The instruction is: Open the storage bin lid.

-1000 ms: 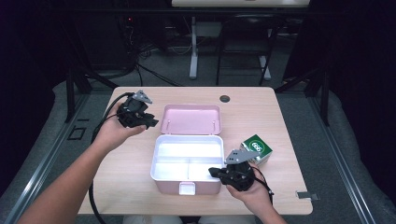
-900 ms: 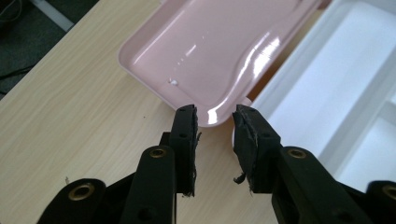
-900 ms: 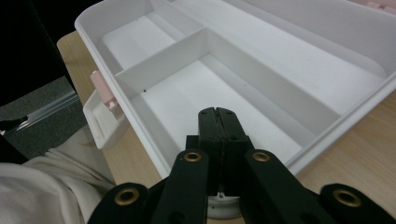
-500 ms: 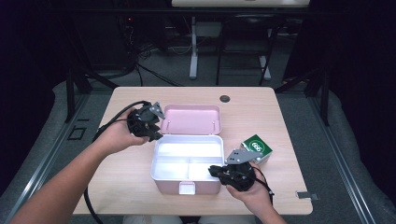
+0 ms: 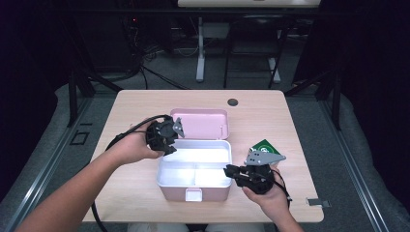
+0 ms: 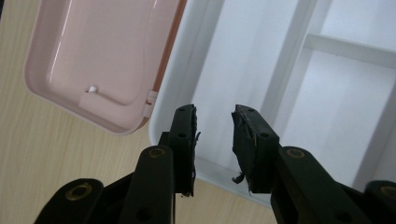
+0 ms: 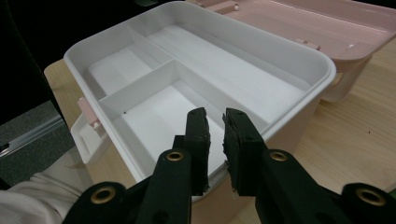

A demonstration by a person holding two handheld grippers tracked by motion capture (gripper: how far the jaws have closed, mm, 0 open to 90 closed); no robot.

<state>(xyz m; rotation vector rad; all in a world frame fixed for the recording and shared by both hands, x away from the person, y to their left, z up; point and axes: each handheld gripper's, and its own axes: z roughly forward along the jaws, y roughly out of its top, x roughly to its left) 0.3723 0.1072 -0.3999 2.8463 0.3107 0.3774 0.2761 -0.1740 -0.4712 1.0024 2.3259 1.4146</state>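
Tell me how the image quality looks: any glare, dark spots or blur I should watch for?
High view: the white plastic tray insert is overexposed and its dividers wash out, while the room beyond the wooden table is nearly black. Left gripper view: the tray looks bluish-white and soft, and the jaws are sharp. Right gripper view: evenly lit, with the dividers clear.

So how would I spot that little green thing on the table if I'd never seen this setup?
Start at the wooden table and find the open pink box with its white tray in the middle. Look just right of the box, behind the right gripper. The green card lies flat there, the one dark green thing among pale wood, pink and white.
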